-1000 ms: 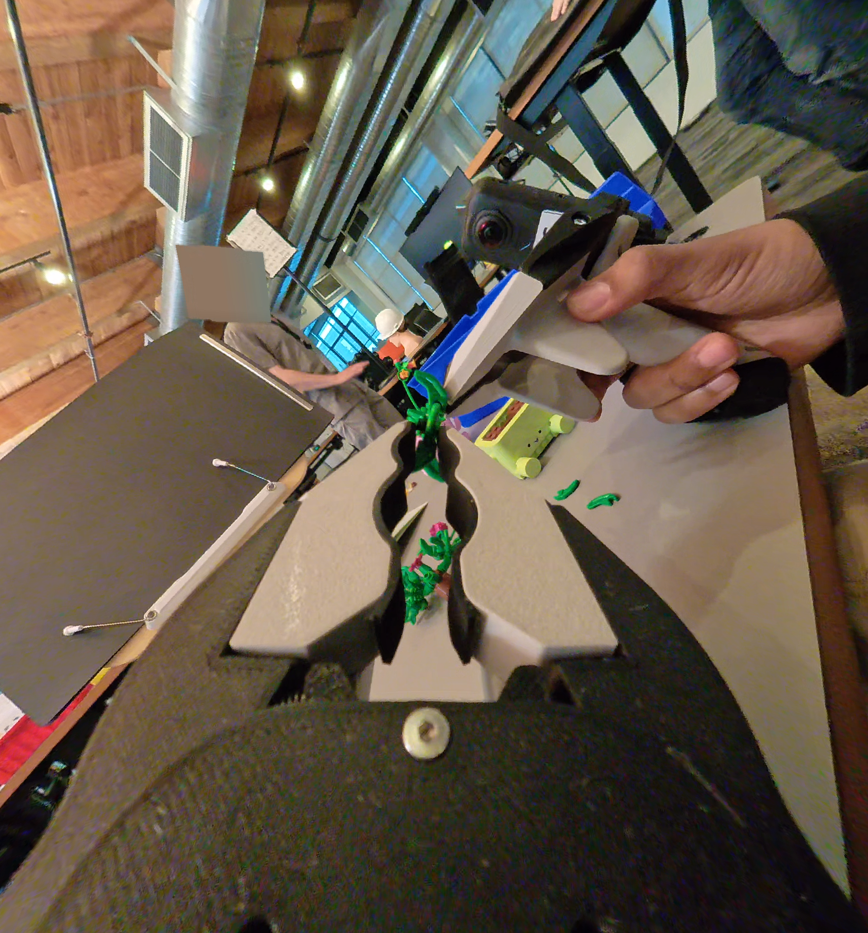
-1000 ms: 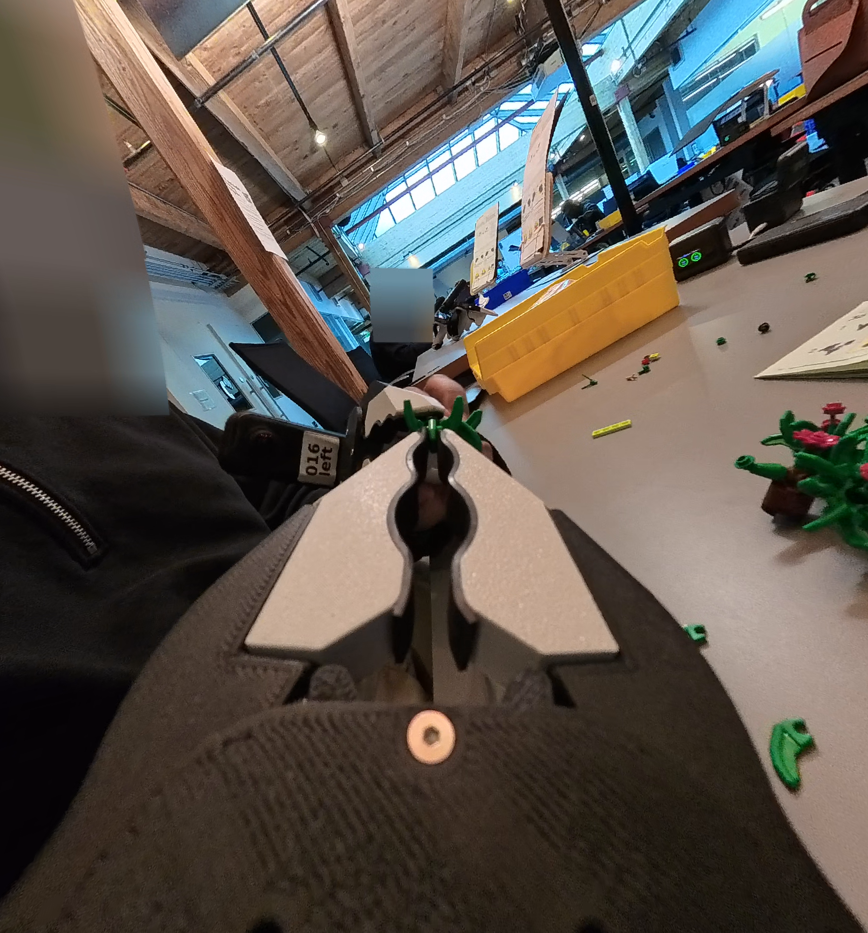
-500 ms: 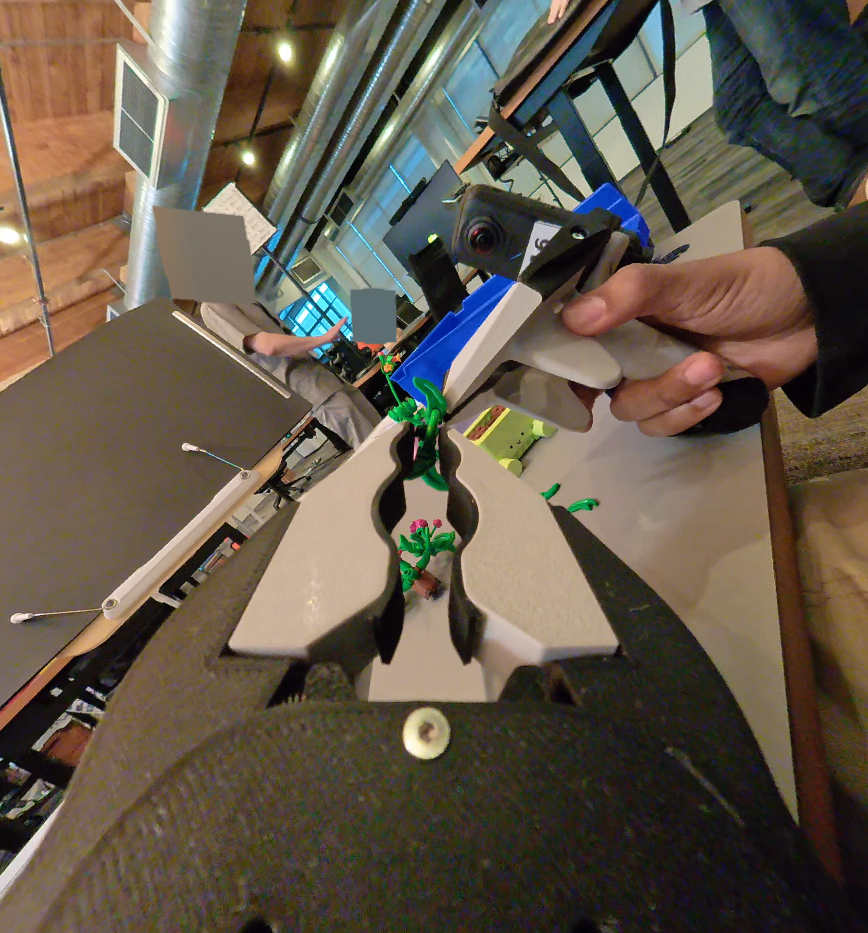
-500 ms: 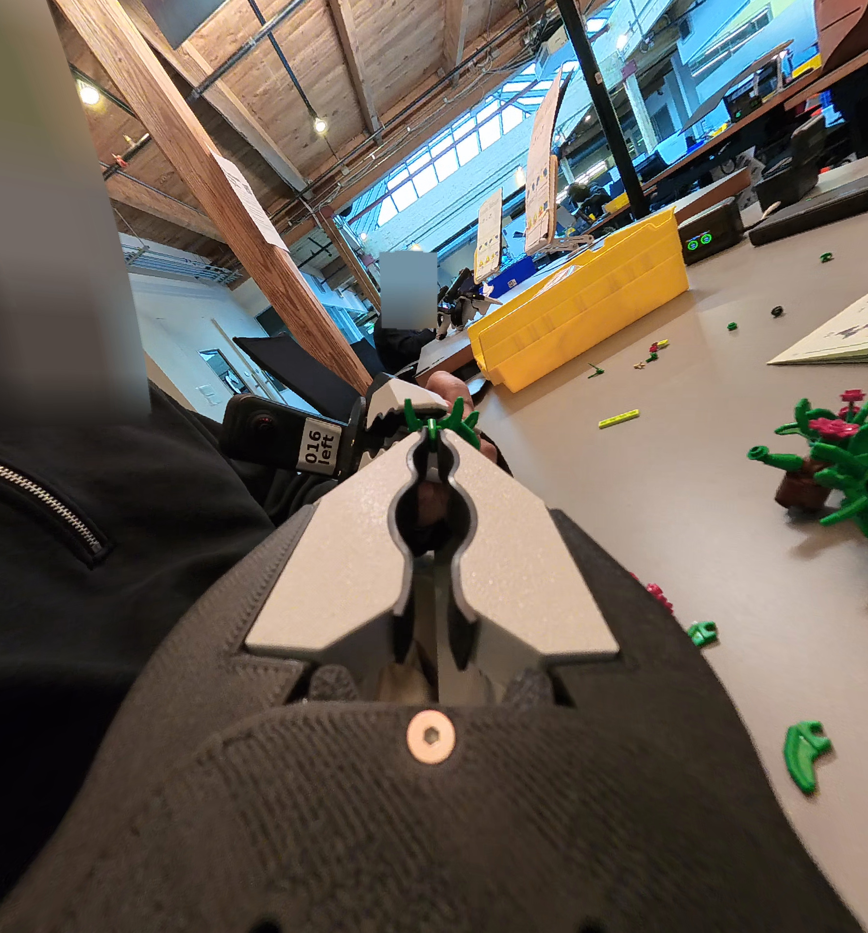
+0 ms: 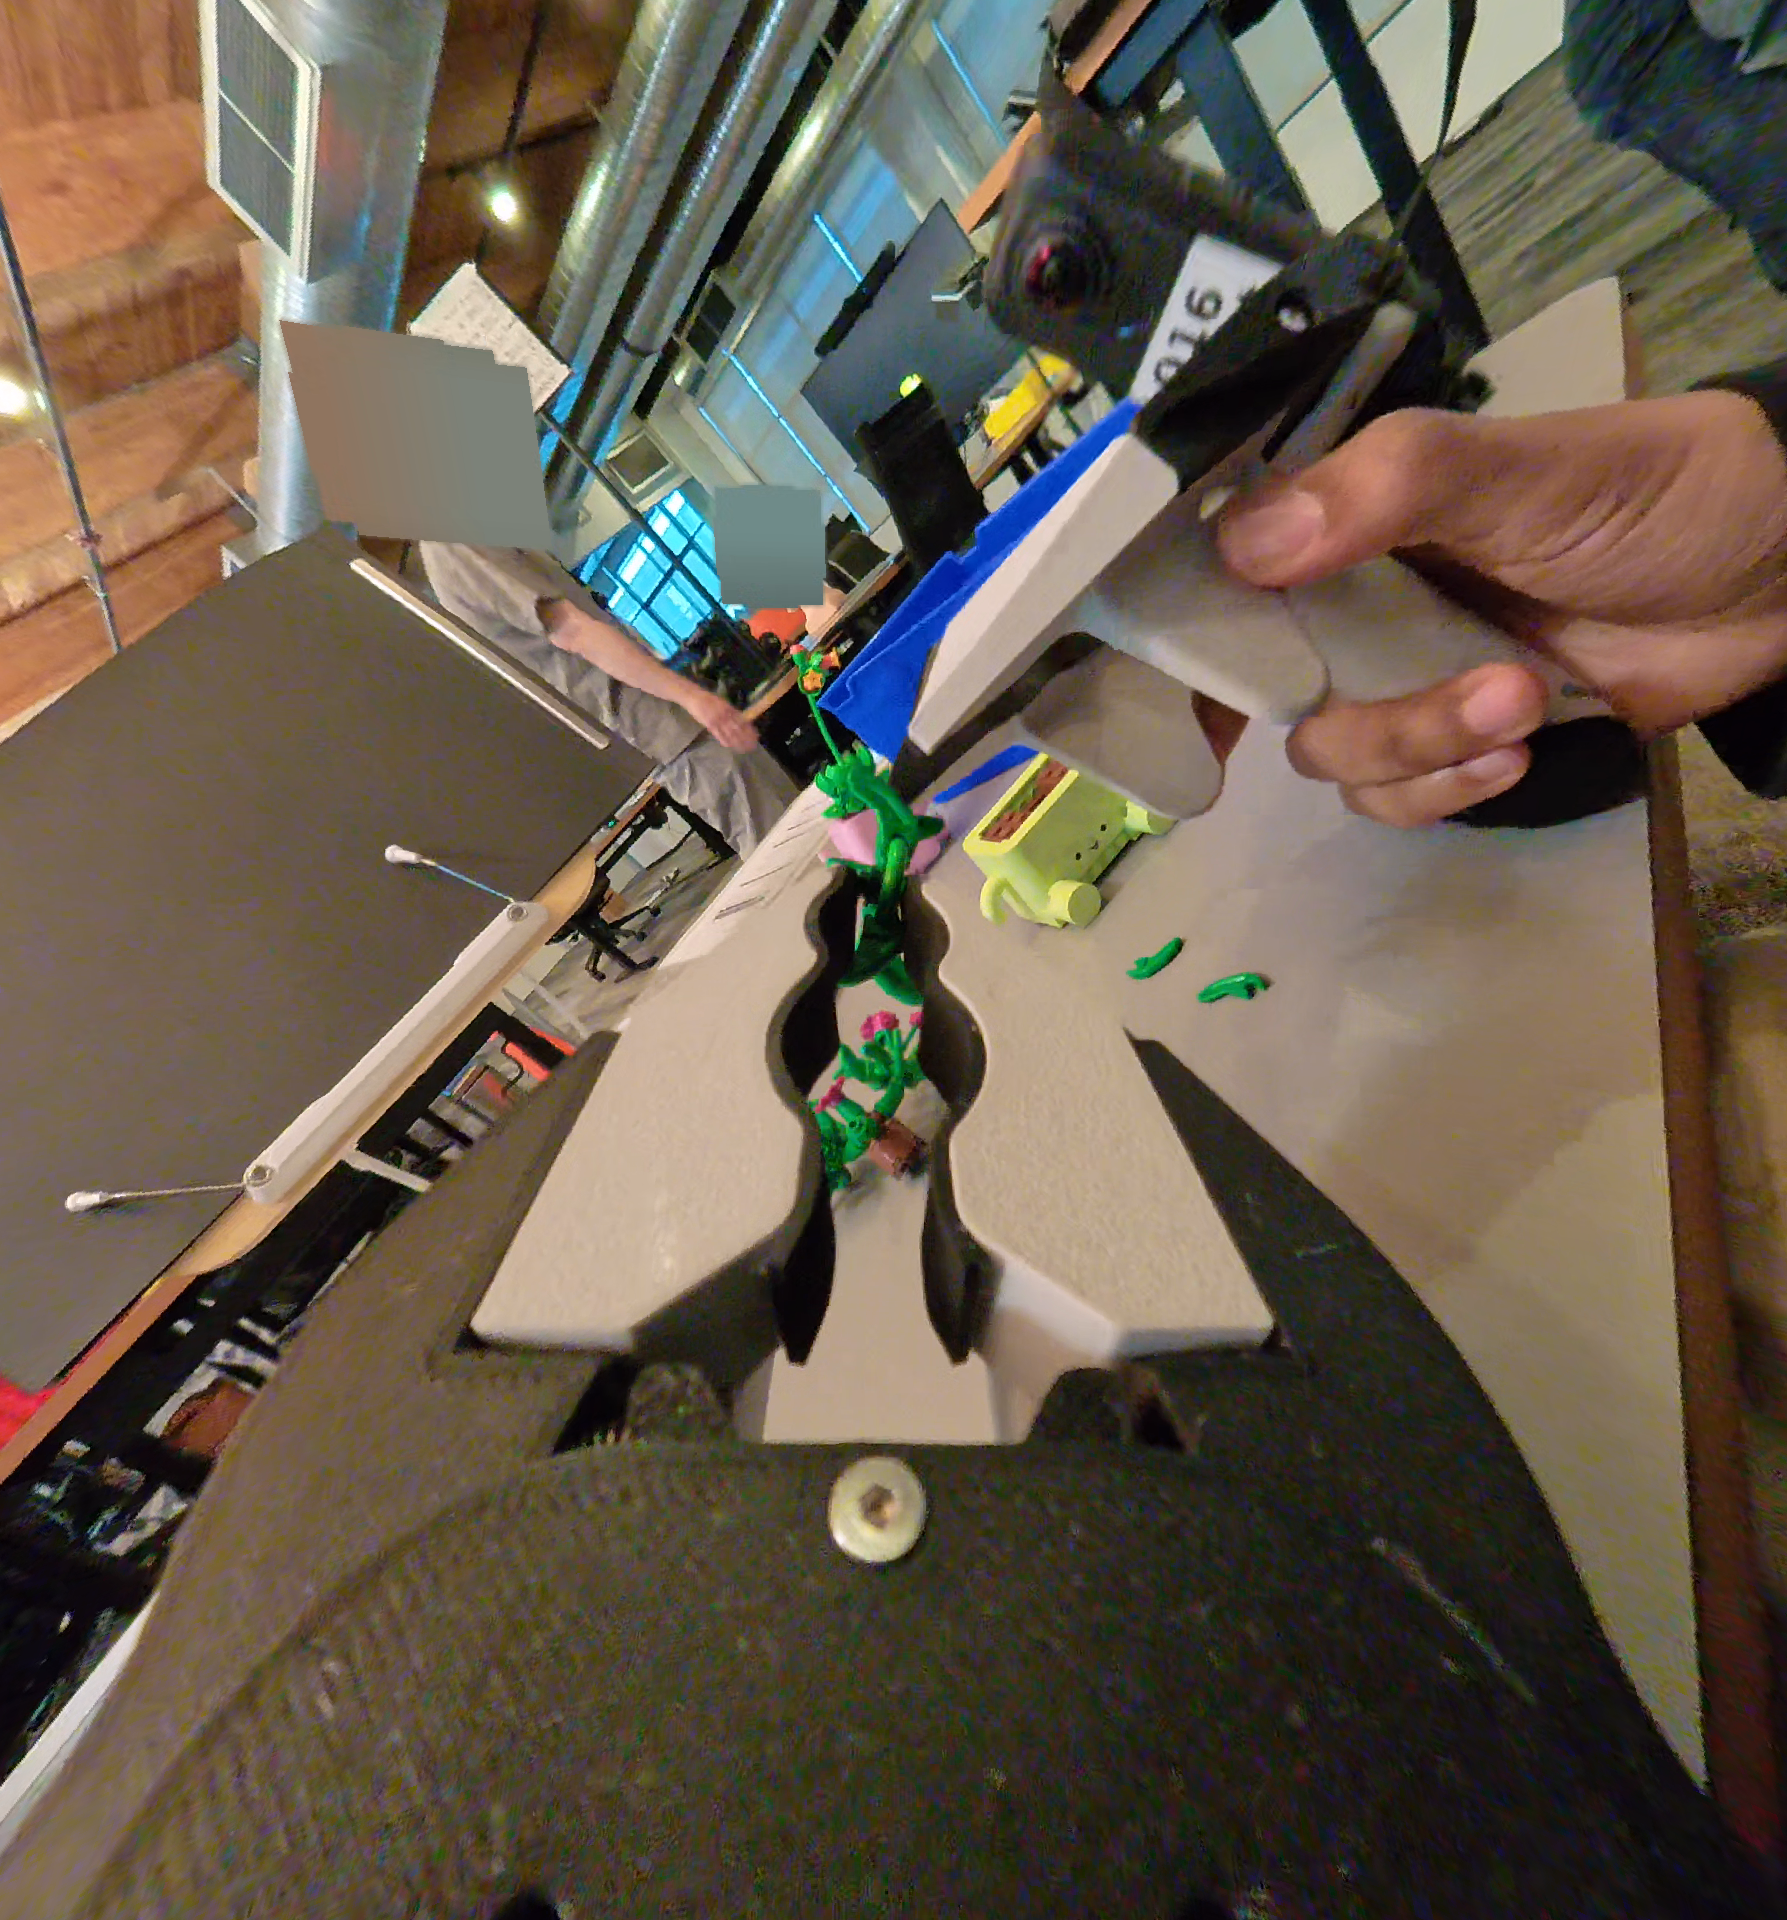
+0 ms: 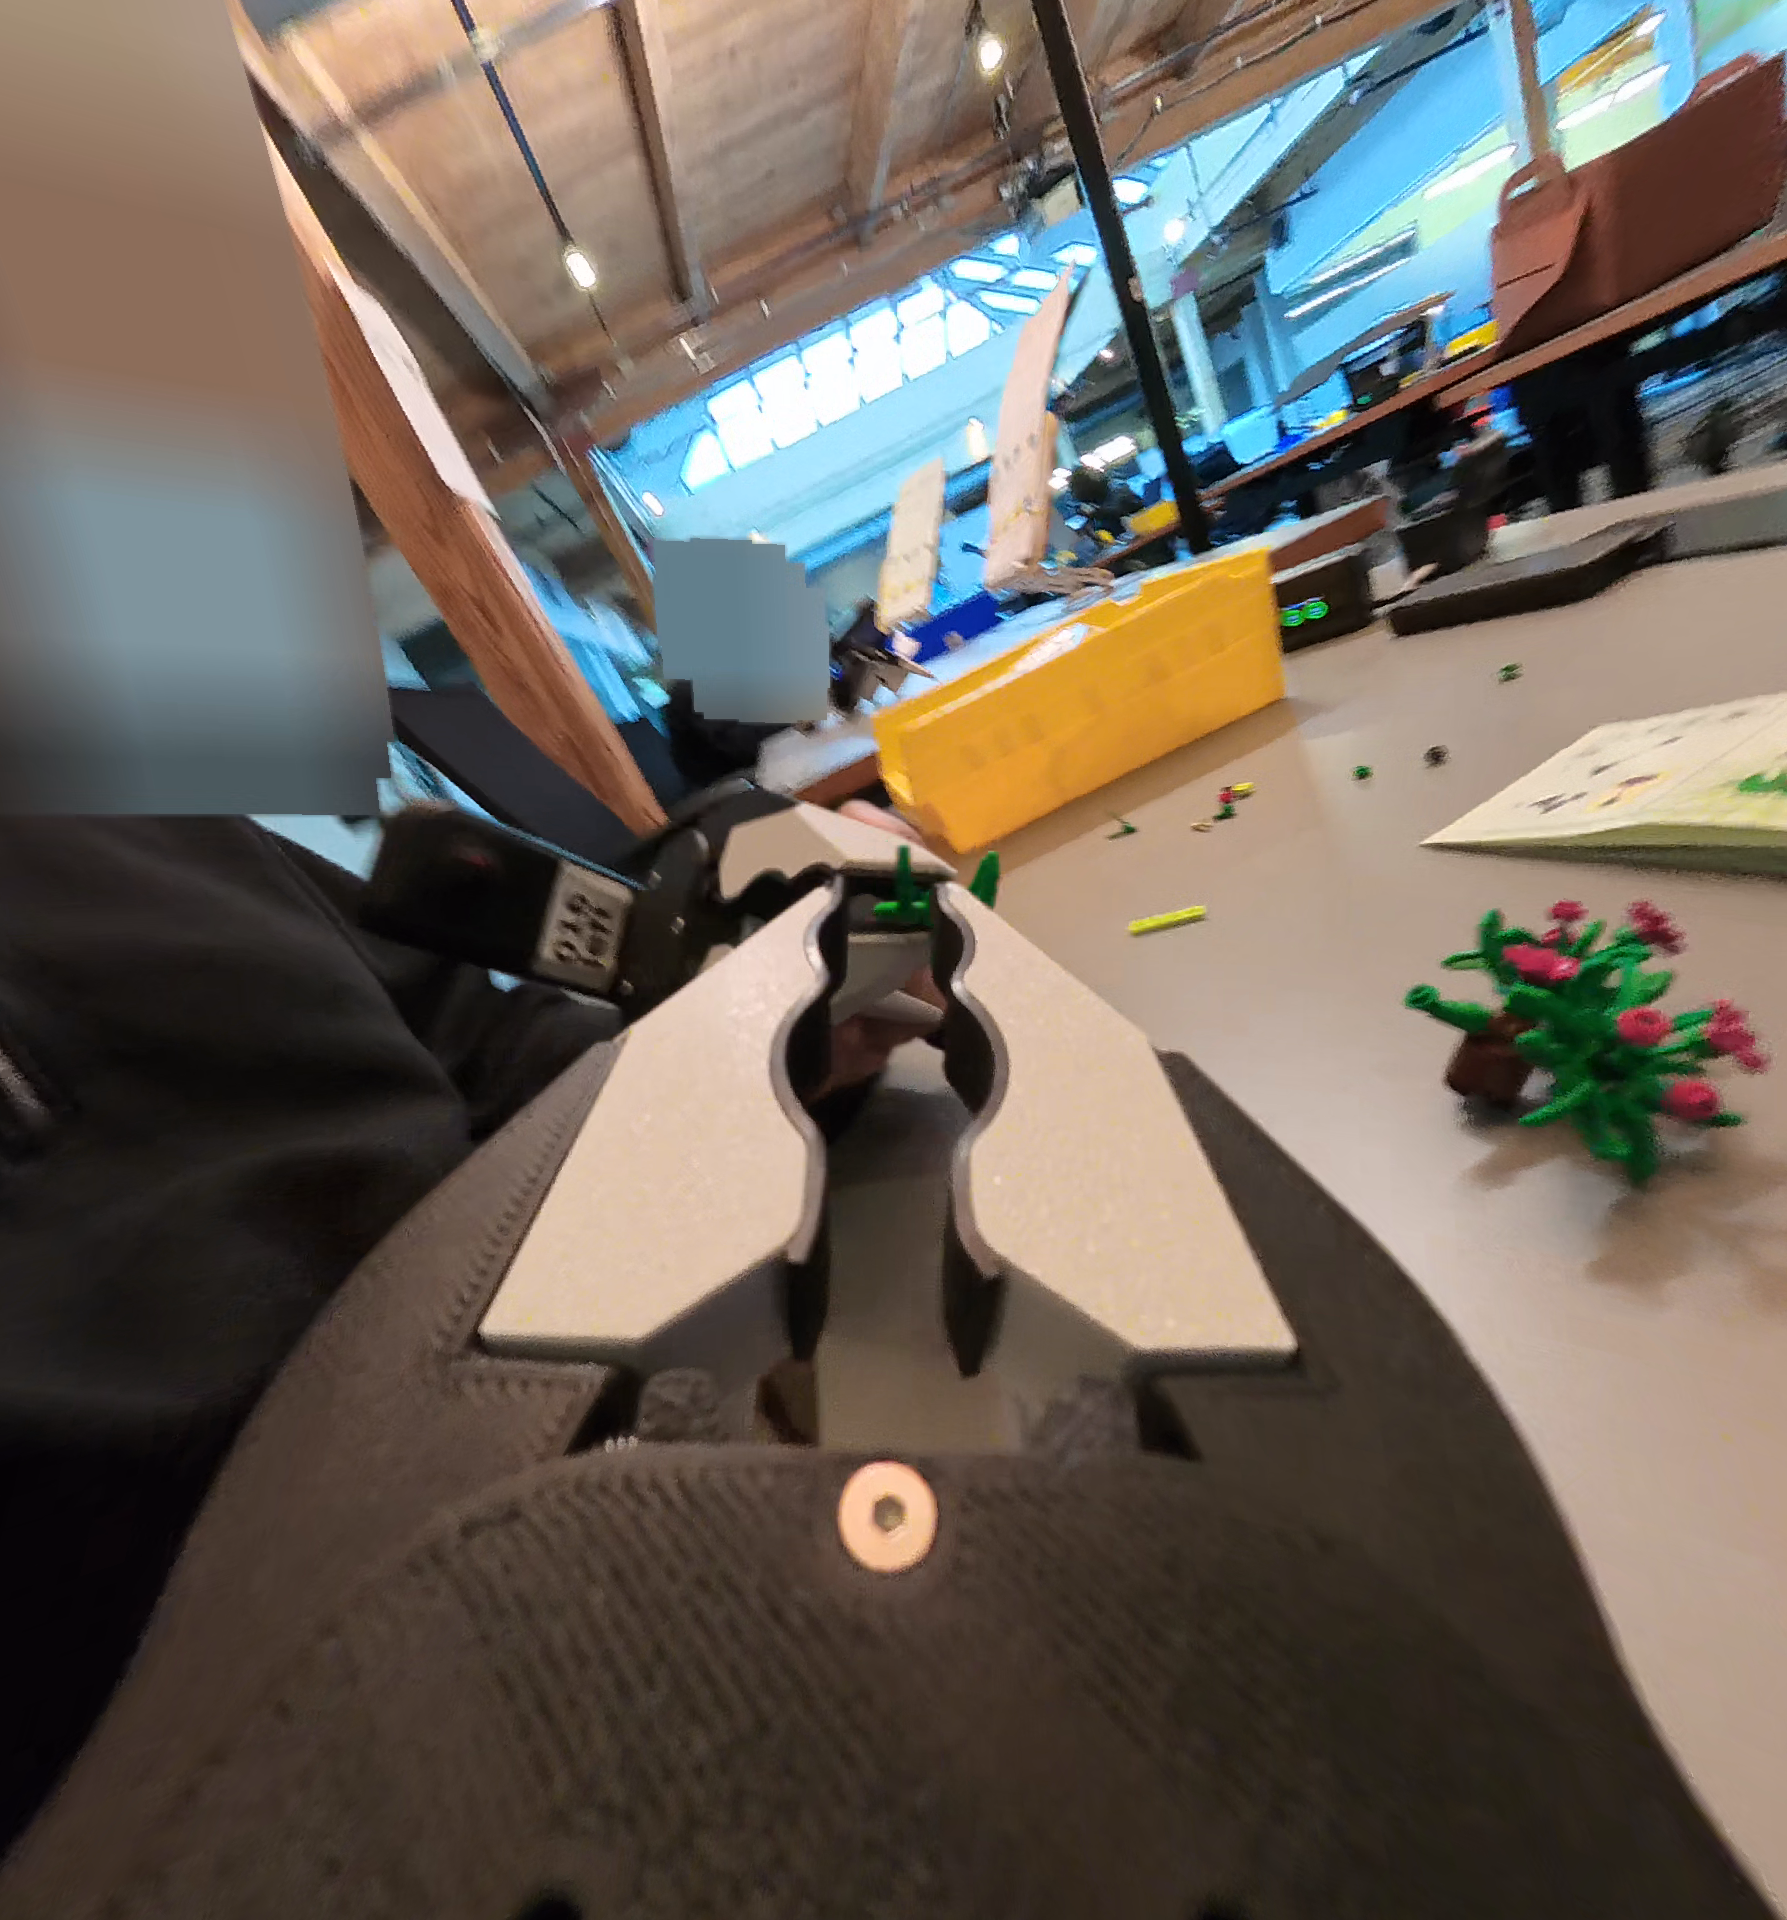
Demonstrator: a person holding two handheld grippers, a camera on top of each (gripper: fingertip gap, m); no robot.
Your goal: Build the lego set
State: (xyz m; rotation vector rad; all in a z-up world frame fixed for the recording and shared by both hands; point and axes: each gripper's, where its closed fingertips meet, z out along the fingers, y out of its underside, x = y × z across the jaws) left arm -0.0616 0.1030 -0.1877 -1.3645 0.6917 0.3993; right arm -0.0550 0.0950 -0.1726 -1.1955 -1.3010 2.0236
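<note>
My left gripper (image 5: 884, 883) is shut on a green Lego plant stem (image 5: 861, 787) and holds it above the grey table (image 5: 1388, 1039). My right gripper (image 6: 889, 899) is open, with its tips just short of that stem (image 6: 907, 896). It shows in the left wrist view (image 5: 982, 727), held by a hand, close to the stem's leafy top. A built Lego bush with pink flowers (image 6: 1595, 1039) lies on the table to the right. It also shows through the left jaws (image 5: 873, 1091).
A lime-green Lego pot (image 5: 1060, 842) and two loose green pieces (image 5: 1154, 958) lie beyond the left gripper. A yellow bin (image 6: 1076, 707), an instruction booklet (image 6: 1678, 790) and small scattered bricks (image 6: 1166, 920) are farther off. A blue bin (image 5: 930, 623) stands behind.
My right gripper was shut on the green stem and has now opened and let go of it. My left gripper still holds the stem. Both views have swung a little.
</note>
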